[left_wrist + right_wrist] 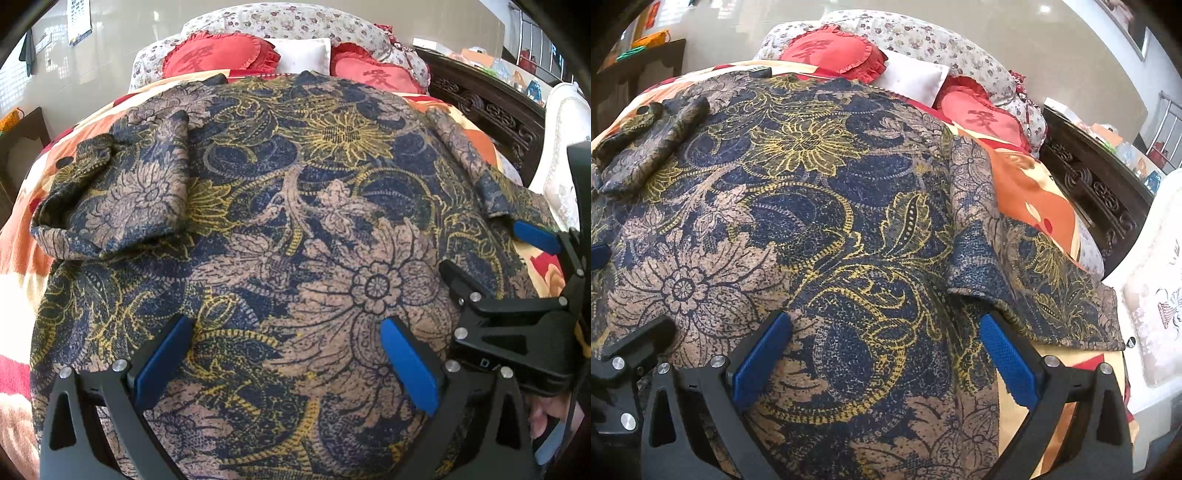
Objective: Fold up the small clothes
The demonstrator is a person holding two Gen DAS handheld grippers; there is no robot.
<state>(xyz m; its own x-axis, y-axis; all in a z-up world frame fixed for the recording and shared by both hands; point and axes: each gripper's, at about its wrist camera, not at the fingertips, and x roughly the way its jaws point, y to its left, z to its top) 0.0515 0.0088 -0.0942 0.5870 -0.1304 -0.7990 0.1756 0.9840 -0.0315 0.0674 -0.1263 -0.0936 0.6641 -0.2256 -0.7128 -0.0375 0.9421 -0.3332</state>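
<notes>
The bed (22, 258), under an orange and red floral quilt (1027, 184), carries a short-sleeved top (295, 229) in a navy, tan and yellow flower print, spread flat across most of the cover. Two red heart cushions (221, 55) and a white pillow (303, 55) lie at the far end.

The folding looks barely begun: the left sleeve (122, 195) lies turned in over the body, while the right sleeve (1034, 266) lies out flat over the quilt, so the second sleeve and the body folds seem left to do.

The left gripper (288, 354) hovers over the near part of the top, fingers spread, holding nothing. The right gripper (886, 354) stands likewise spread, beside the right sleeve.

The near hem is cut off below both views, and whether either fingertip touches the cloth is unclear.
</notes>
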